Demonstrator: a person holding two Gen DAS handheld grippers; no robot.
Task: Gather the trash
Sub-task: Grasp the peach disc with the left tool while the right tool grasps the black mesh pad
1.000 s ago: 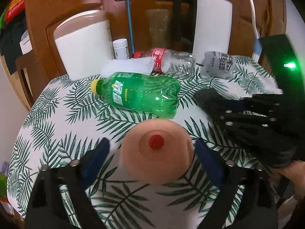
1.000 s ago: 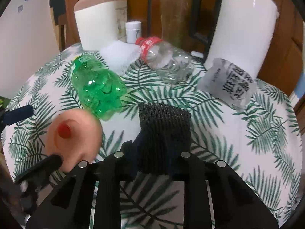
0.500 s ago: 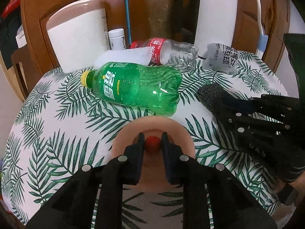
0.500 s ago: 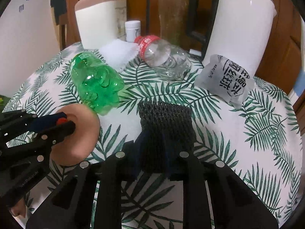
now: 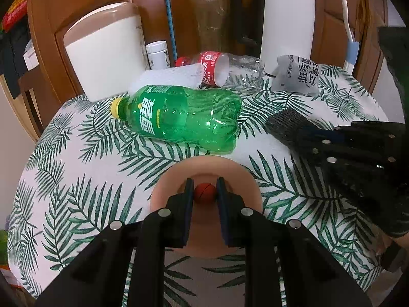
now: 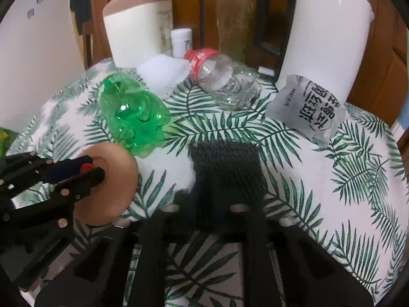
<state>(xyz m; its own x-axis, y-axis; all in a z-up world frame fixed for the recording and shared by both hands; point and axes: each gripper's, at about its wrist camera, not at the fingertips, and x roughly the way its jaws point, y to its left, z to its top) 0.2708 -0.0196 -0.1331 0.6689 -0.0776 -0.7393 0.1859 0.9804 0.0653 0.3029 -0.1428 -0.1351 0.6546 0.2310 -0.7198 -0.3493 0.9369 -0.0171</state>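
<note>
We are holding the left gripper closed on the red knob of a tan lid, which is lying near the table's near edge. Its two pads are pressing on the knob from either side.

We are keeping the right gripper pinched tight on a black mesh piece, toward the table's near right side; the jaws are closing fully on it, and the mesh is sticking out ahead of the fingers. We cannot tell whether it is lifted clear of the cloth.

As we are judging it, the collecting is only starting: two items are gripped, and no bin is showing in either view, so nothing looks dropped off yet.

Left on the table: a green bottle lying on its side at the middle, touching or just beside the lid; a clear bottle and a white tissue toward the far edge; a crumpled wrapper at the far right. The white containers at the far edge are probably staying.
</note>
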